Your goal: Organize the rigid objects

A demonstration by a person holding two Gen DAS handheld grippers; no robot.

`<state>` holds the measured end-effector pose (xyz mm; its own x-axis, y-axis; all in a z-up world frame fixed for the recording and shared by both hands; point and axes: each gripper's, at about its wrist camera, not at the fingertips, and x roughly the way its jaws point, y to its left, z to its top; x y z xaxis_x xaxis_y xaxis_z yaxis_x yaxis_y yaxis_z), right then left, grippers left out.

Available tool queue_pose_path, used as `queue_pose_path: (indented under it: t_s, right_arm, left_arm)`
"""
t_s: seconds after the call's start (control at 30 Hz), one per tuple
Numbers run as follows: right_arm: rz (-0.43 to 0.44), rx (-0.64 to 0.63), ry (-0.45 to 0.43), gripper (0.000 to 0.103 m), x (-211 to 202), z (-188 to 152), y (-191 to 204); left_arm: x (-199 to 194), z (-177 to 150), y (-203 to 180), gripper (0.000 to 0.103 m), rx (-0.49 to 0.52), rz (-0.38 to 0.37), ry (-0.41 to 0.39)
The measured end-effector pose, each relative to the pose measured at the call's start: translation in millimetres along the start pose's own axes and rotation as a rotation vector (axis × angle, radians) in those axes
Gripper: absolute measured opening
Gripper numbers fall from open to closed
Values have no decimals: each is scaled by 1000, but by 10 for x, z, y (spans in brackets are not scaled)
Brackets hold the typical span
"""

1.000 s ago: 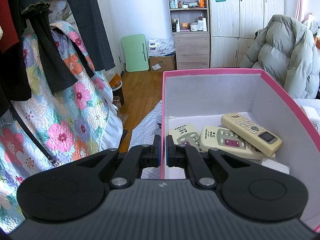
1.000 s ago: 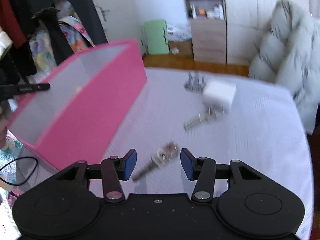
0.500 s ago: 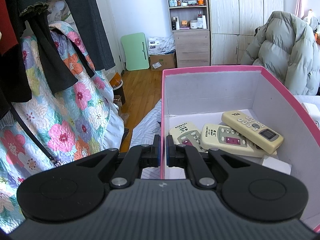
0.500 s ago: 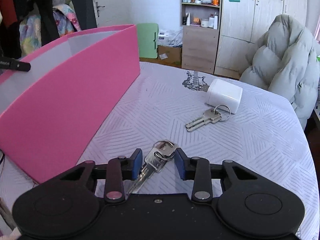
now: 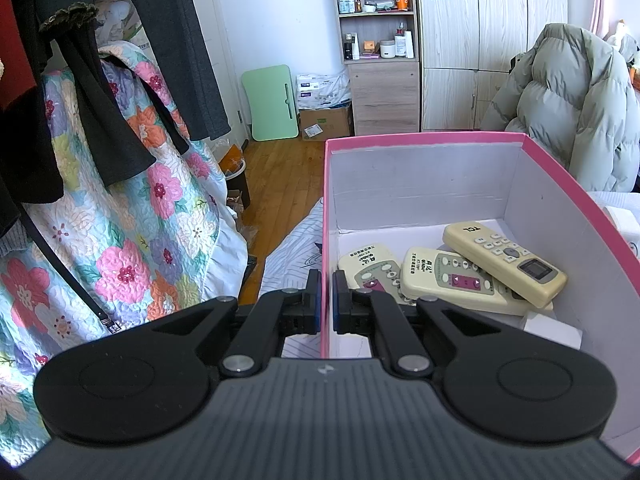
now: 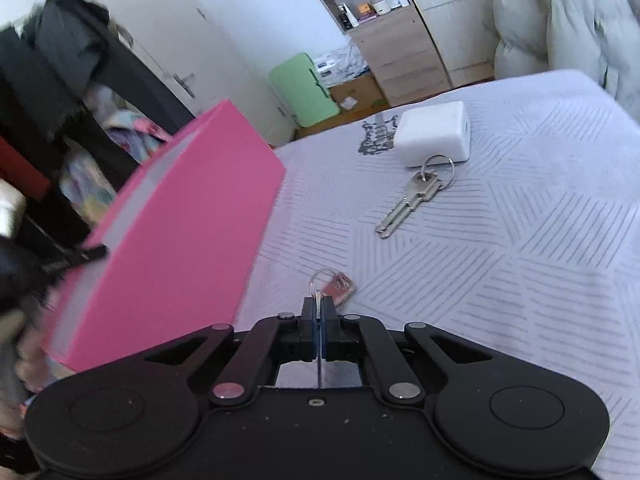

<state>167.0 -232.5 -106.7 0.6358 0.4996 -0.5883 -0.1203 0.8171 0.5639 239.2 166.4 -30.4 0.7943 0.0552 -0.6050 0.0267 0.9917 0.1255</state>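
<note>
The left gripper [image 5: 326, 305] holds its jaws closed on the near wall of the pink cardboard box [image 5: 424, 138], as before; three cream remote controls [image 5: 452, 276] lie inside. The right gripper [image 6: 319, 322], open half a second ago, has now closed on the small metal key bunch [image 6: 332, 285], so the carry to the box can begin. The box rim stands high; a second silver key pair [image 6: 414, 200] and a white charger block [image 6: 434, 133] lie well apart on the grey patterned cloth [image 6: 520, 260].

Left tool [image 5: 326, 300] fingers pinched on the pink box [image 5: 400, 138] wall. Right tool [image 6: 319, 322] clamped tight on a key [image 6: 319, 308], tilted.
</note>
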Motion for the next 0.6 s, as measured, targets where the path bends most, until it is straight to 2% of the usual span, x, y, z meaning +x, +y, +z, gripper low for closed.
queue_pose_path:
  t_s: [0.3,0.4,0.5,0.6]
  right_arm:
    - [112,54,-35,4,-133,69,53]
    - [188,78,-40,4,-196,114,107]
    - [315,133,-31,4,-232,159,142]
    - [365,118,-38,4,-292,233,279]
  left_arm:
    - [1,-3,4,4,0,1,1]
    - [1,-2,5,4,-1,0,1]
    - [5,-19,10,4,-5,-2,0]
    - [5,-16,14,4,-4,-1,0]
